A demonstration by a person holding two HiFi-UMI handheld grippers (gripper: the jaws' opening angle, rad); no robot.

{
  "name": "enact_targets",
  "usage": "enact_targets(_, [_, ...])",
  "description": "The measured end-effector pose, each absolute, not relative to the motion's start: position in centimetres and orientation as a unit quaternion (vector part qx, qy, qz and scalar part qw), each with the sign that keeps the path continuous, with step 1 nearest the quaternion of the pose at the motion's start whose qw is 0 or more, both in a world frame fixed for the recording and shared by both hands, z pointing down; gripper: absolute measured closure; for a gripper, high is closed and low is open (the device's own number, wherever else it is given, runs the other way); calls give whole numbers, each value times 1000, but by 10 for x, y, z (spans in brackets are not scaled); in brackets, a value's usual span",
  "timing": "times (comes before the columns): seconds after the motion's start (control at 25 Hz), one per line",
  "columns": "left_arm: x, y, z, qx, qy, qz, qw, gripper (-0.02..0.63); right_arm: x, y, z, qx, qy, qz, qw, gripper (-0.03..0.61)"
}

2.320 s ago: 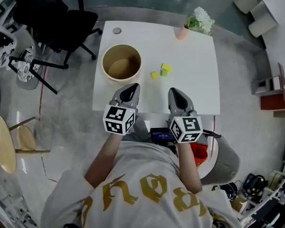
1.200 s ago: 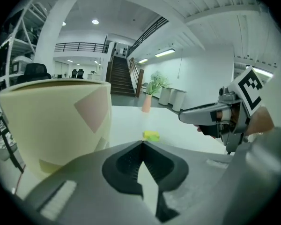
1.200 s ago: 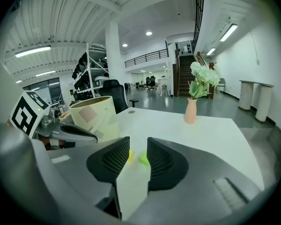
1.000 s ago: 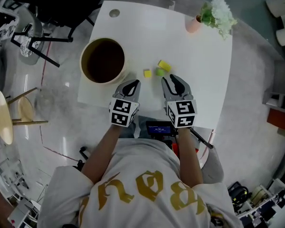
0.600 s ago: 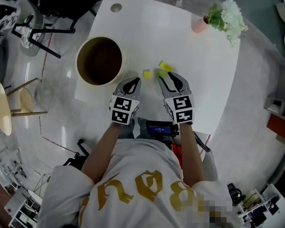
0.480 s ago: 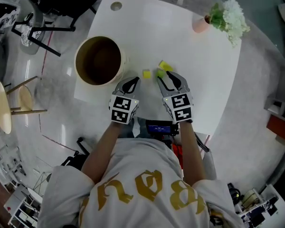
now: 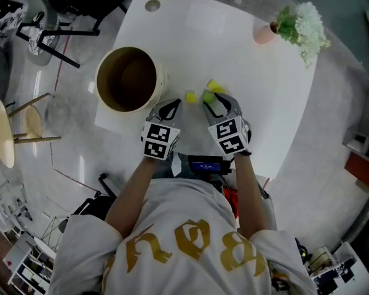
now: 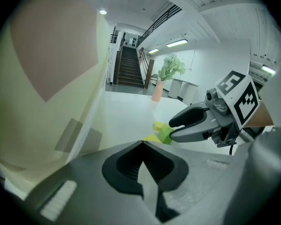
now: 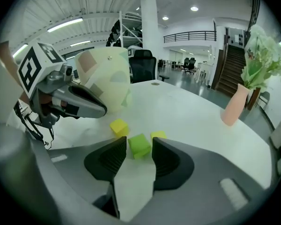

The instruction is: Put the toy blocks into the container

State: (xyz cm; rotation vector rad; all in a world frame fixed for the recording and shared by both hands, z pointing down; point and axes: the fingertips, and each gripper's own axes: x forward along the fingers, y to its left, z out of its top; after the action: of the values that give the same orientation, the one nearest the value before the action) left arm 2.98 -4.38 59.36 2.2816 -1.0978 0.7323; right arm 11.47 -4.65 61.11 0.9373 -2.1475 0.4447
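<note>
A green block lies on the white table, between the tips of my right gripper. Its jaws have just been opening and stand open, with the pads off the block. One yellow block sits to its left, another yellow block just behind it. In the head view the right gripper hovers at the green block. My left gripper is shut on nothing, beside the round tan container. In the left gripper view its tips meet short of the nearest yellow block.
A pink vase with white flowers stands at the table's far right corner. A small round grommet sits at the far left. Chairs and a wooden stool stand on the floor to the left.
My right gripper has dropped towards the table and rolled, its tips now around the green block. The left gripper has sunk a little beside the container.
</note>
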Motion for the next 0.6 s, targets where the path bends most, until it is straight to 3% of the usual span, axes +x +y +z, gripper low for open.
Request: enact_targets(0.6, [30,-44,595,838,-400,270,254,614,116,-52,619,371,-830,153,386,411])
